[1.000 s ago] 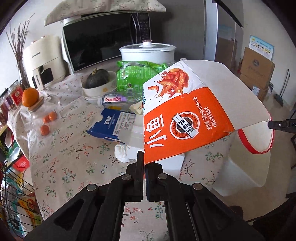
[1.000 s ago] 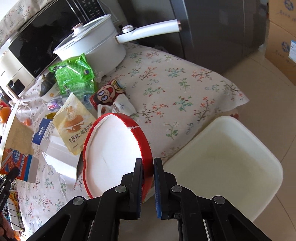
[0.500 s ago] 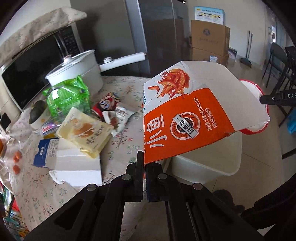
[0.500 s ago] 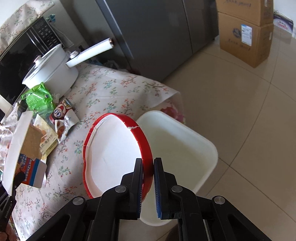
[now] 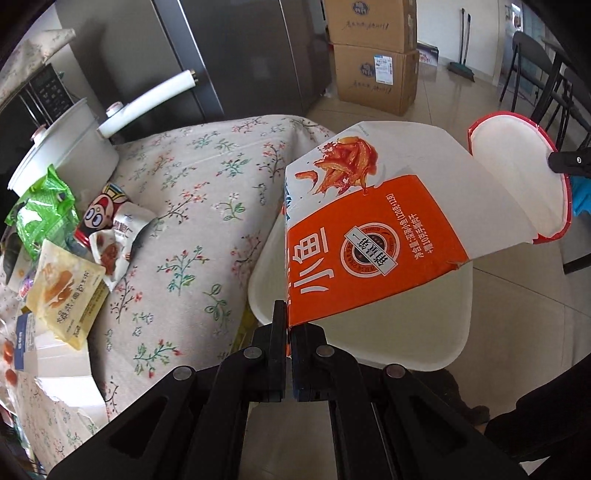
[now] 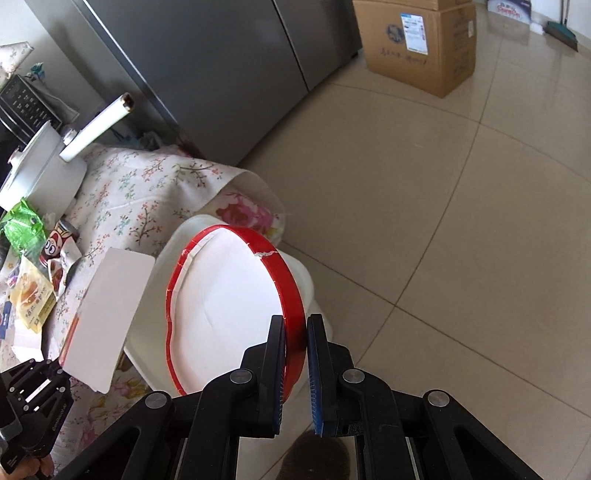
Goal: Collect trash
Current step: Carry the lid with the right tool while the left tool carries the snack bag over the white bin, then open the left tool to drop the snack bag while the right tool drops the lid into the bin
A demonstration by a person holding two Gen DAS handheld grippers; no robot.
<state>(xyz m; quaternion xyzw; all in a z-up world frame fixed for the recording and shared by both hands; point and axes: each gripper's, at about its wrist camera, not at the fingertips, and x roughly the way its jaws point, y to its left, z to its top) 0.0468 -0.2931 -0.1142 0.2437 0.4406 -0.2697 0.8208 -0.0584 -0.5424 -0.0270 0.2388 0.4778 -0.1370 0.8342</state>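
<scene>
Left hand-held gripper (image 5: pixel 288 325) pinches an orange-and-white carton (image 5: pixel 369 236), flattened, with one torn corner.

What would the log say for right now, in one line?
left gripper: shut on orange box | right gripper: shut on red-rimmed paper plate | both above white bin | wrappers on table

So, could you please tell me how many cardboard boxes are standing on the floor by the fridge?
2: a lower cardboard box on the tiles beside the fridge, and an upper cardboard box stacked on it. More may be out of view.
</scene>
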